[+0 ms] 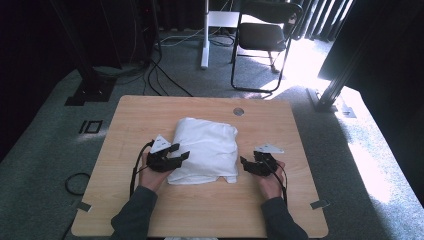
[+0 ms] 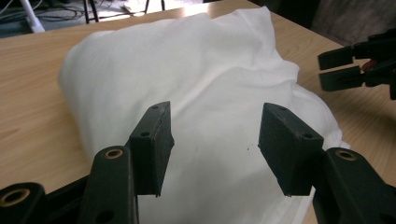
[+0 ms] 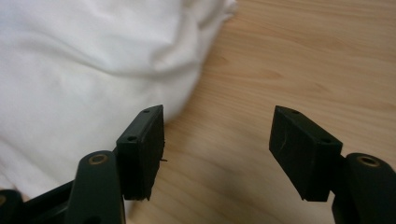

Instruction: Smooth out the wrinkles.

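White cotton, folded into a soft, rounded bundle that looks like a T-shirt (image 1: 206,149), lies in the middle of the pale wooden table (image 1: 165,215), its near edge slightly ragged where a corner of fabric pokes out towards the person's right. The left gripper (image 1: 174,157) hovers at the bundle's left edge, jaws spread with nothing pinched; in the left gripper view the two black pads (image 2: 152,147) frame the cloth (image 2: 196,93) without pressing on it. The right gripper (image 1: 248,166) sits just off the bundle's right near corner over bare wood, likewise released, and in the right gripper view the fabric (image 3: 79,60) lies beside its left pad (image 3: 142,149) while the other pad stands over the table top (image 3: 299,56). The work in hand looks like tidying or folding this garment, with both tongs between grips. To do it well, I would choose the next pinch points with care: take a single outer layer at an edge or corner (not a thick wad, which would drag the whole stack), set both pads fully onto the cloth before closing, and keep the two hands level and symmetric so the fold stays square. Lifting low and slowly should keep the lower layers from sliding on the smooth wood.
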Motion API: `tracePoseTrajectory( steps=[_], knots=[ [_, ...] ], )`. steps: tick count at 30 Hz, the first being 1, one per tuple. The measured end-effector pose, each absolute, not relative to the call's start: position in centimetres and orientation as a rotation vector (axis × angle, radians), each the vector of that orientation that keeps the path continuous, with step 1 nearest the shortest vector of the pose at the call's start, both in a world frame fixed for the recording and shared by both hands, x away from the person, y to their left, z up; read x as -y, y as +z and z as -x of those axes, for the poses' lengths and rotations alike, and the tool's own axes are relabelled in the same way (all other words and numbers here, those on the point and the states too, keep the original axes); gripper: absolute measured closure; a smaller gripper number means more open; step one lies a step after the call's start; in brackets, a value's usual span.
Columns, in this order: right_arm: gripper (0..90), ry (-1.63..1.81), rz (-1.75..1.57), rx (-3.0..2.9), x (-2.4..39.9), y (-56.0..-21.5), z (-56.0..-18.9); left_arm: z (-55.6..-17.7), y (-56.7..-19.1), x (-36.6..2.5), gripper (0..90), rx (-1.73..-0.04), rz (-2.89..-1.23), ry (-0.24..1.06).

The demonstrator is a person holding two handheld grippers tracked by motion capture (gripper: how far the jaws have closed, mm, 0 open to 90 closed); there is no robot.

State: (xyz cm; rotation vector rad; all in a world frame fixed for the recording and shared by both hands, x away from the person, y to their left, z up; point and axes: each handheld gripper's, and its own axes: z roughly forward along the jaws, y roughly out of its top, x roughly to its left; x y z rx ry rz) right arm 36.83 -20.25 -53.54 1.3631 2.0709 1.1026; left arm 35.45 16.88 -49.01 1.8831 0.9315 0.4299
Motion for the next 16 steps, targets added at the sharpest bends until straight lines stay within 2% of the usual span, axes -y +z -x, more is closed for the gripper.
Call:
tracePoseTrajectory(
  steps=[6, 16],
  knots=[
    [33.9, 1.126, -1.407, -2.034, 22.4, -53.8, -35.3, -33.4, -49.8, -19.1, 45.0, -0.989, -1.859, 0.406],
    [32.9, 1.216, -1.477, -2.011, 24.2, -53.5, -34.5, -32.5, -50.6, -20.9, 45.0, -1.039, -1.807, 0.397]
  ],
)
